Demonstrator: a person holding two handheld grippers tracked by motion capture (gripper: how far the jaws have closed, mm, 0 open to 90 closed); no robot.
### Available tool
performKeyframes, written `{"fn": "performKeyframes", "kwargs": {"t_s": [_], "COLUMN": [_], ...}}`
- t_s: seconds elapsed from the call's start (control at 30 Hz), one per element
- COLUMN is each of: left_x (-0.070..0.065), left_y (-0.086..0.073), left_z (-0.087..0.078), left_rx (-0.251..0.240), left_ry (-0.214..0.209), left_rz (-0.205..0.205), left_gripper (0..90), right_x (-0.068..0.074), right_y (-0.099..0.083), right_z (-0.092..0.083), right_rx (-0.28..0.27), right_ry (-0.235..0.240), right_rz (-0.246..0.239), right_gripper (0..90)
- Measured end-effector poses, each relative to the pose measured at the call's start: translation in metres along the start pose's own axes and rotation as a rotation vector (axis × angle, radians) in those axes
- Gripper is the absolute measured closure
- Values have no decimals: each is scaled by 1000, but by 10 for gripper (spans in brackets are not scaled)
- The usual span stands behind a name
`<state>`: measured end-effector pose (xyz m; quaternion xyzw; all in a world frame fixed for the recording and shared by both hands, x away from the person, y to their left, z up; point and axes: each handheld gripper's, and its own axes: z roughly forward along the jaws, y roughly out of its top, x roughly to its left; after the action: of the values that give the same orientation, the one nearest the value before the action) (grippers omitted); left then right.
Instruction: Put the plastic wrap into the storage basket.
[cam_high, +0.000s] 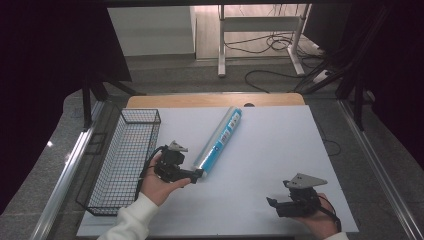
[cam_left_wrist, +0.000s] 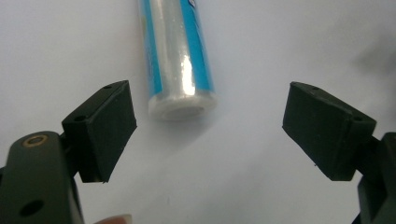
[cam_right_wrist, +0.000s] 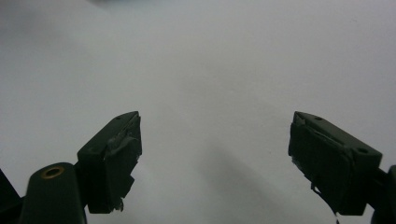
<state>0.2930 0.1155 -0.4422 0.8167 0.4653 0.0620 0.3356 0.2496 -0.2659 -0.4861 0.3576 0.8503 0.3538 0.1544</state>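
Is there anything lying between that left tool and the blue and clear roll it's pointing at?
Nothing visible. The left tool is open, and the roll lies end-on just beyond its tips, with bare white table between them. The wire basket sits off to the side.

The roll (cam_high: 219, 141) is shiny clear with blue stripes and a white end. The basket (cam_high: 125, 165) is black wire squares. The table (cam_high: 280, 145) is white. Both claws are black.

Left gripper (cam_high: 196, 175) sits low at centre-left, jaws spread wide, nothing between them. Right gripper (cam_high: 272, 202) rests near the front right, pointing left, jaws wide apart too.
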Motion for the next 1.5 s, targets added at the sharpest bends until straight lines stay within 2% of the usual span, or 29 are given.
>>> {"fn": "performKeyframes", "kwargs": {"t_s": [0.23,0.3,0.4,0.5,0.6,0.77,1.0,1.2,1.27,1.4,1.5], "left_x": [7,12,15,20,22,26,31,34,35,33,32], "left_y": [8,11,18,26,32,50,62,66,66,65,64], "left_z": [12,17,22,29,35,53,72,82,89,94,101], "left_rx": [19,20,25,28,37,65,102,113,131,155,195], "left_ry": [-36,-65,-64,-77,-70,-56,-33,-29,-26,-20,-1], "left_rz": [7,-7,3,-10,-13,-21,-18,-27,-33,-17,-22], "left_gripper": [173,174,177,176,177,179,180,183,183,188,214], "right_x": [0,0,0,0,-1,-1,-2,-2,-2,-3,-3], "right_y": [0,0,0,0,0,-1,-1,-1,-2,-2,-2], "right_z": [1,1,1,2,2,3,2,2,2,2,3], "right_rx": [8,4,6,10,11,17,20,18,20,22,23], "right_ry": [-1,-2,-3,-7,-11,-13,-16,-24,-24,-24,-26], "right_rz": [2,3,0,-1,1,-2,1,5,5,6,7], "right_gripper": [180,181,181,181,181,181,181,181,180,181,181]}}
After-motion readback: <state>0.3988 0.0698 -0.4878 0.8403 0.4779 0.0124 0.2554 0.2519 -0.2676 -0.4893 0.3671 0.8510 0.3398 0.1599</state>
